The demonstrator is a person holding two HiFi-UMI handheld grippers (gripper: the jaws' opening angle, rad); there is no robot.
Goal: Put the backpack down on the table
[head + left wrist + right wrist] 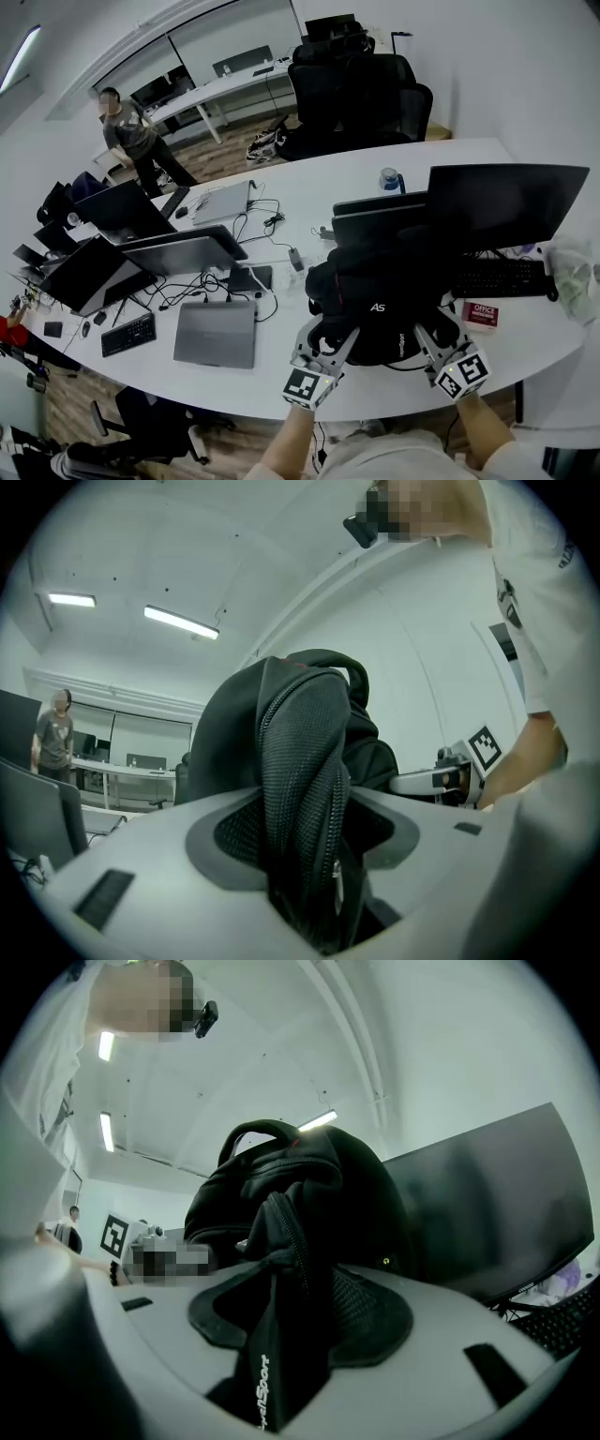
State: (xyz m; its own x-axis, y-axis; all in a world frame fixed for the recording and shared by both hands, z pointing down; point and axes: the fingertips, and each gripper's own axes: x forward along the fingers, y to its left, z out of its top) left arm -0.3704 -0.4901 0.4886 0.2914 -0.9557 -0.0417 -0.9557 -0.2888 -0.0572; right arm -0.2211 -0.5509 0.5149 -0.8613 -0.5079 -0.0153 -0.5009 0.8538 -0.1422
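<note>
A black backpack stands on the white table near its front edge, just ahead of me. My left gripper is at its left lower side, and a black mesh shoulder strap runs loosely through the gap of its spread jaws. At the pack's right lower side my right gripper also has its jaws spread; the other strap, with white lettering, hangs between them. Both grippers point level at the pack. Its top handle stands up.
A dark monitor and a black keyboard sit right behind the pack, with a small red box to its right. A closed grey laptop, cables and more laptops lie to the left. A person stands far back.
</note>
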